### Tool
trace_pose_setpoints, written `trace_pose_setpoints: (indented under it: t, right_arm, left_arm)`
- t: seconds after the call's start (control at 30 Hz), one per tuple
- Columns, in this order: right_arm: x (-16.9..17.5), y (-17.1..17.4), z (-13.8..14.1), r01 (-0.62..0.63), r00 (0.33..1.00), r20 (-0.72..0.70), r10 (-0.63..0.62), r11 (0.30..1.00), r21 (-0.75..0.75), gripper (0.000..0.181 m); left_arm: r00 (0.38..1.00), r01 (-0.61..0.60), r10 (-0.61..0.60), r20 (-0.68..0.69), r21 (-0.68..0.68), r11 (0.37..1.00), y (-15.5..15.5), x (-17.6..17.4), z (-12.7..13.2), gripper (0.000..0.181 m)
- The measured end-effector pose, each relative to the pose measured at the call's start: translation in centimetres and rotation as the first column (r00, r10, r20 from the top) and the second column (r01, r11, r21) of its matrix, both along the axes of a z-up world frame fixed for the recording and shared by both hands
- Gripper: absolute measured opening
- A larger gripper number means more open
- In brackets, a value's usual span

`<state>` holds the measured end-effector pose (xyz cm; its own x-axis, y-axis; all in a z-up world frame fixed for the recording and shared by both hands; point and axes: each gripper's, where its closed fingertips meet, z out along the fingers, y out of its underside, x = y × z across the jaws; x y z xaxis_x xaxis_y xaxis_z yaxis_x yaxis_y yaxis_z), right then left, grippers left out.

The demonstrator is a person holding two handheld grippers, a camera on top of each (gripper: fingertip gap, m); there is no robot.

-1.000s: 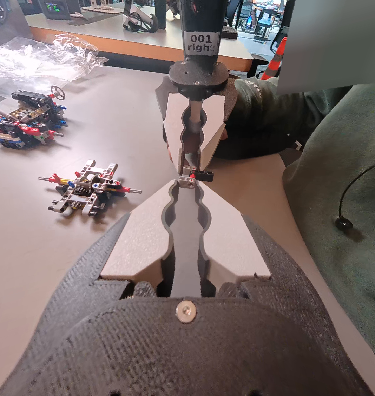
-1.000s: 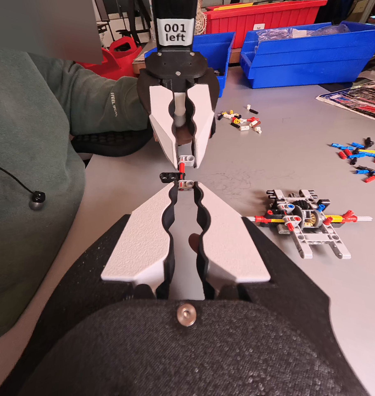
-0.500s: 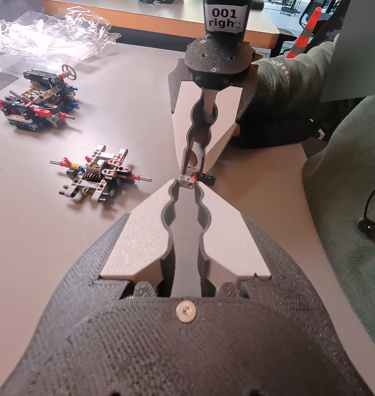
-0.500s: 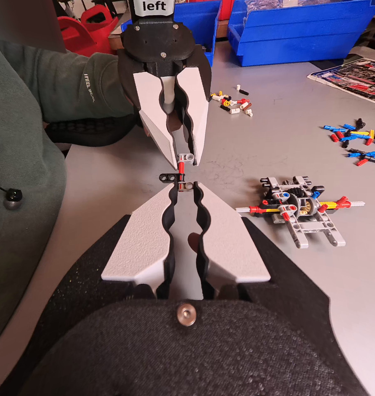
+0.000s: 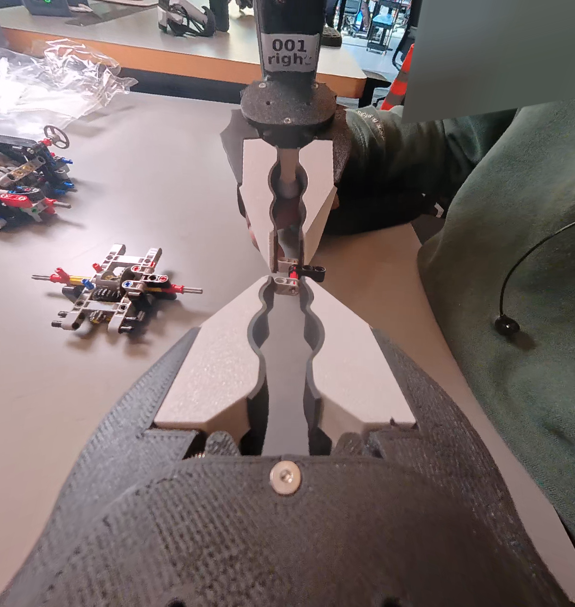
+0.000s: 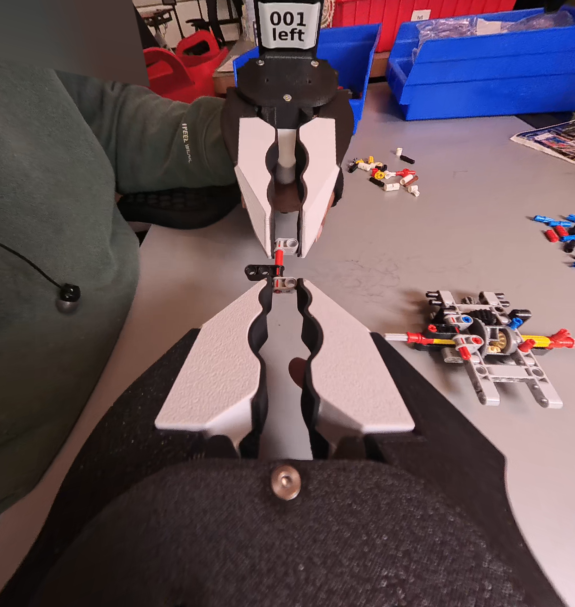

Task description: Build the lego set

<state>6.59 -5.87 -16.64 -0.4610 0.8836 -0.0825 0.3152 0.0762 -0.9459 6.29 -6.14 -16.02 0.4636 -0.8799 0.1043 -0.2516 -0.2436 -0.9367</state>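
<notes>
Right wrist view: left gripper (image 6: 286, 249) and right gripper (image 6: 284, 285) meet tip to tip above the grey table (image 6: 411, 256), each pinching a grey connector (image 6: 287, 245) on one red axle (image 6: 278, 259); black liftarm (image 6: 263, 270) between. Gearbox sub-assembly (image 6: 483, 341) sits well apart.

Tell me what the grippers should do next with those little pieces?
Probably push together. In the right wrist view, each gripper pinches a grey connector, the red axle spans the gap, and part of it shows bare above the black beam.
</notes>
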Motion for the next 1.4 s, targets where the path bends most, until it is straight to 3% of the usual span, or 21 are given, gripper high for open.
trace_pose_setpoints:
  t: [0.17,0.23,0.7,0.83,1.03,1.4]
  right_arm:
    - [-0.3,-0.5,-0.5,-0.005,1.0,0.007,0.005,1.0,0.023,0.013]
    - [-0.4,-0.8,-1.1,-0.011,1.0,0.028,0.009,0.998,0.058,0.013]
    - [-0.4,0.3,1.7,0.039,0.993,-0.113,-0.041,0.999,-0.026,0.013]
    - [-0.2,0.6,3.8,0.024,0.98,-0.191,-0.051,0.99,-0.139,0.017]
    - [0.4,1.4,6.2,-0.058,0.987,-0.157,-0.026,0.861,-0.506,0.025]
    - [-0.3,0.2,6.9,-0.123,0.992,-0.111,0.06,0.649,-0.751,0.008]
  left_arm:
    - [0.999,-0.002,0.001,0.04,0.013,1.0,0.1,0.6,0.7,0.013]
    - [1.0,0.008,-0.008,-0.005,0.022,1.0,-0.1,0.7,0.4,0.014]
    - [0.994,-0.037,0.031,0.102,0.052,0.998,0.4,-0.3,2.0,0.013]
    - [0.983,-0.045,0.019,0.183,0.141,0.989,0.2,-0.3,4.0,0.013]
    - [0.975,-0.12,0.054,0.216,0.306,0.944,0.3,-0.6,6.1,0.013]
    - [0.987,-0.144,0.095,0.128,0.45,0.881,0.1,-0.3,6.4,0.013]
